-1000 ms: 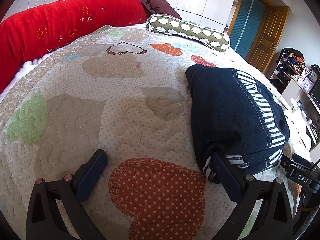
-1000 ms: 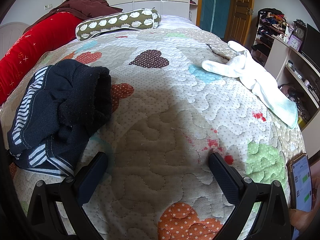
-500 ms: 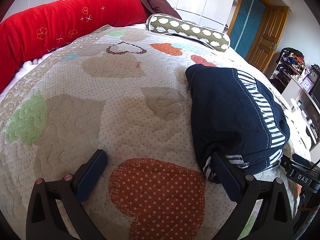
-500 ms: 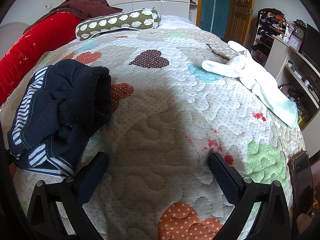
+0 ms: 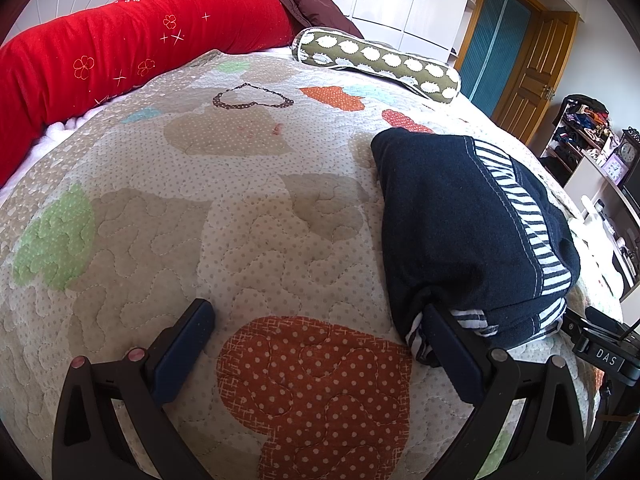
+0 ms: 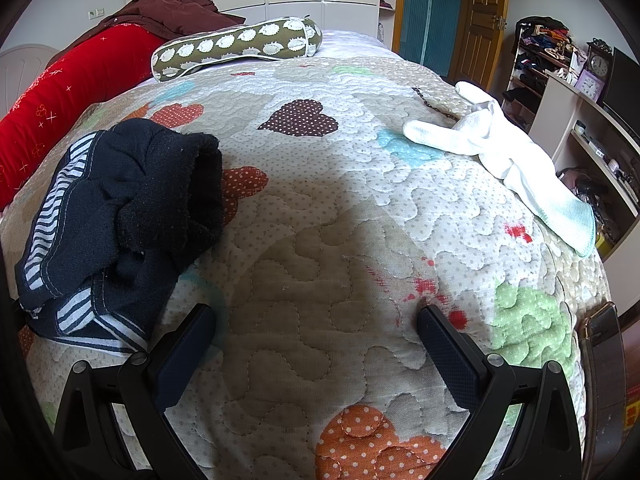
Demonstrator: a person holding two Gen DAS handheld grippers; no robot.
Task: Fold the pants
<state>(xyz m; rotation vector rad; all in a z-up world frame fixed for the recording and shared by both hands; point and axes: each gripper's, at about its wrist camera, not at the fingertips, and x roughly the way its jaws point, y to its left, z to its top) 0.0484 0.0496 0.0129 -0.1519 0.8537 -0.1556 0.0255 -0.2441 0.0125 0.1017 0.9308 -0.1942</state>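
Dark navy pants with striped side bands lie folded in a compact bundle on the quilted bed. In the left wrist view they are at the right, their near edge touching the right finger of my left gripper, which is open and empty. In the right wrist view the pants lie at the left, just beyond the left finger of my right gripper, which is open and empty above the quilt.
A red bolster and a green patterned pillow lie at the bed's far end. A white cloth lies at the bed's right edge. A phone rests at the near right edge. Shelves and a door stand beyond.
The phone screen at the right edge of the right wrist view has gone dark. Grippers and pants have not moved.
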